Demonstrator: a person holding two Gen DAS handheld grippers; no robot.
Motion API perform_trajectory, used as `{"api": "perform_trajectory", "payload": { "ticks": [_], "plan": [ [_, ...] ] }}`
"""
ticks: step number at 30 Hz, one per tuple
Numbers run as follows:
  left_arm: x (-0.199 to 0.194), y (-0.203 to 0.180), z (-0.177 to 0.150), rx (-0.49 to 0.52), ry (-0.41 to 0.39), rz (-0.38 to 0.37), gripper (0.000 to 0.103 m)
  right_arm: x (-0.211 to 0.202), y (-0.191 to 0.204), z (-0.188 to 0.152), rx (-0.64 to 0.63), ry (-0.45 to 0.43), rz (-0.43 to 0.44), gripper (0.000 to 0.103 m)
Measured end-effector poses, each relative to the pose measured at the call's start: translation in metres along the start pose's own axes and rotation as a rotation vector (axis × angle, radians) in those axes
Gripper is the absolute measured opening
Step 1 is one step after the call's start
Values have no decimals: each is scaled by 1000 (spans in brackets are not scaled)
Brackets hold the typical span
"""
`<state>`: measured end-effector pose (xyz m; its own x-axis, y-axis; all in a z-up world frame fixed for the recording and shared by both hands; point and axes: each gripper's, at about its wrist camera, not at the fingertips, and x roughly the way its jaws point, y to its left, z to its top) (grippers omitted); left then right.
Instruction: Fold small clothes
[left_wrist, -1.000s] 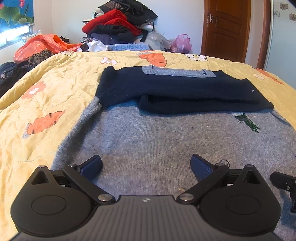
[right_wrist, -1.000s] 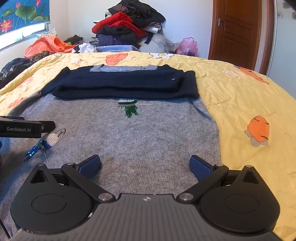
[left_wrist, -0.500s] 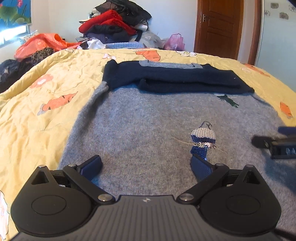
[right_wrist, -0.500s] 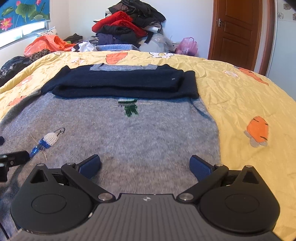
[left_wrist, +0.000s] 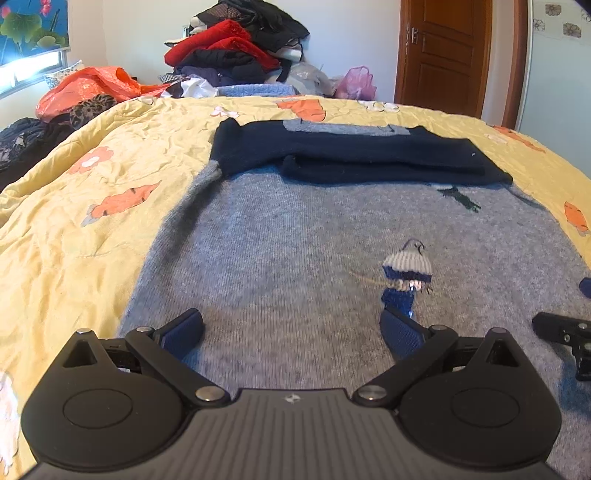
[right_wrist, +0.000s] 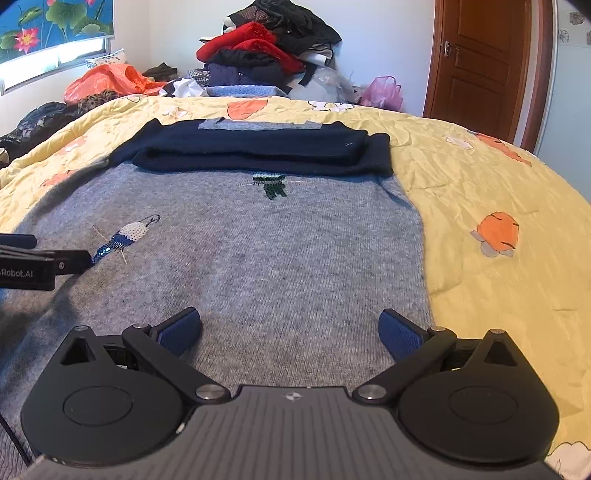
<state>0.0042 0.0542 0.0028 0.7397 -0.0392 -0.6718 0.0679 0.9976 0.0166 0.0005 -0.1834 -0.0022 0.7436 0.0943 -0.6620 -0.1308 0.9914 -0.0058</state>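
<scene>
The left hand-held gripper (left_wrist: 291, 328) hovers wide apart and empty over the grey sweater's (left_wrist: 295, 258) near left part; the sweater lies flat on the yellow bedspread (left_wrist: 92, 221), navy sleeves (right_wrist: 258, 151) folded across its far end. The right hand-held gripper (right_wrist: 290, 328), equally spread and empty, hovers near its right edge.

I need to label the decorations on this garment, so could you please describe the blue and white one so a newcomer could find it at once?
Start at the yellow bedspread and the grey sweater spread across it. The blue and white sequinned bird lies on the grey knit on the left in the right wrist view, well nearer than the folded navy sleeves. Unlike the small dark green motif, it glitters.
</scene>
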Motion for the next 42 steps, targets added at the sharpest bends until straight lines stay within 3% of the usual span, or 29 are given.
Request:
{"api": "perform_trajectory", "payload": {
  "ticks": [3,8,15,23,32,38,42],
  "plan": [
    [-13,-2,-8,-22,21,15,103,-1,-1,-1,3,-2,1,103],
    [-31,-2,-30,-15,-15,5,103,-1,0,-2,4,-3,1,103],
    [-30,-3,-29,-14,-18,7,103,-9,1,-5,18,6,-18,103],
    [-31,-4,-30,-18,-19,10,103,-55,8,-47,-20,-15,3,103],
    [-46,-5,-41,23,-24,43,103,-56,8,-47,-18,-10,4,103],
    [-75,3,-65,90,-28,6,103,-70,4,-56,-16,2,16,103],
    [-80,9,-68,64,-12,-4,103,-77,5,-61,-41,15,19,103]
  ]
}}
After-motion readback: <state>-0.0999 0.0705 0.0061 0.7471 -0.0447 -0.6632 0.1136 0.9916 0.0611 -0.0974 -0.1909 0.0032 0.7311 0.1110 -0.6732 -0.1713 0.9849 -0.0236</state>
